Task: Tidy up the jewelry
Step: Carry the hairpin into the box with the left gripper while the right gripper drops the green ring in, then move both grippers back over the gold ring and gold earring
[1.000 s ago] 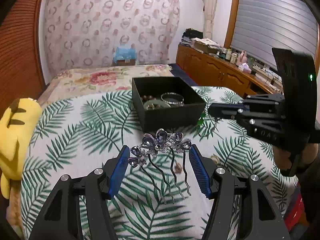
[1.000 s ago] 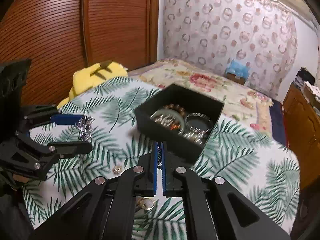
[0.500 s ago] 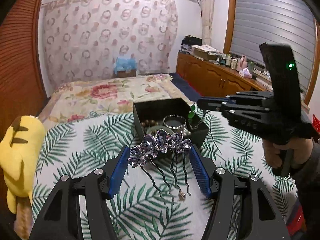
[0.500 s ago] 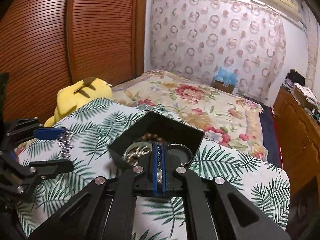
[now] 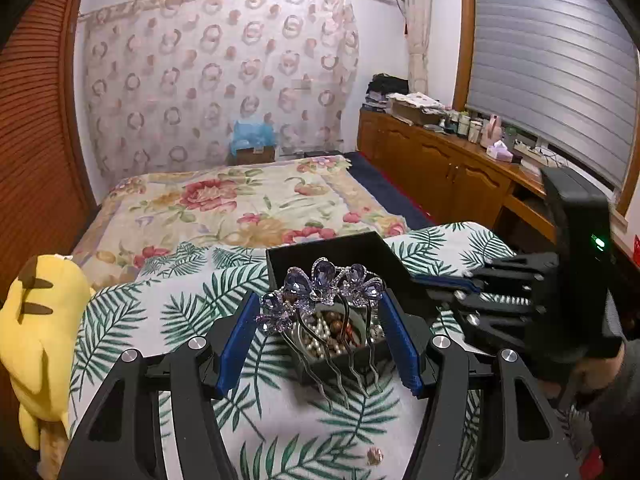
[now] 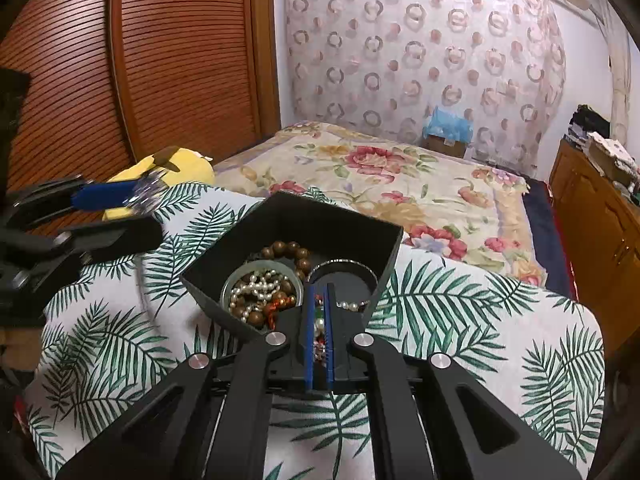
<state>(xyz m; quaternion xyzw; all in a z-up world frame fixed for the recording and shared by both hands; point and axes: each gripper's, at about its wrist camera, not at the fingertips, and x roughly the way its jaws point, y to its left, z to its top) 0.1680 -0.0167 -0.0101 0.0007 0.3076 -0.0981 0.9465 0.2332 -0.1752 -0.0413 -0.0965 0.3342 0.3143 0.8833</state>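
Jewelry mostly sits in the open black square box (image 6: 390,240) on the palm-leaf cloth (image 6: 460,304): brown wooden beads (image 6: 294,252), white pearl strands (image 6: 260,286) and a silver bangle (image 6: 344,266). At left, the left gripper (image 5: 320,338) pinches a silver hair comb with purple crystal flowers (image 5: 322,284) above the box, not yet dropped in. One small trinket (image 5: 375,456) lies loose on the cloth. Further right, the right gripper (image 6: 319,336) is nearly pressed together over the box; whether it pinches anything, I cannot tell. No legible writing shows.

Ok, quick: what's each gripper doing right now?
Left gripper: shut on the hair comb.
Right gripper: nearly shut; whether it holds anything cannot be told.
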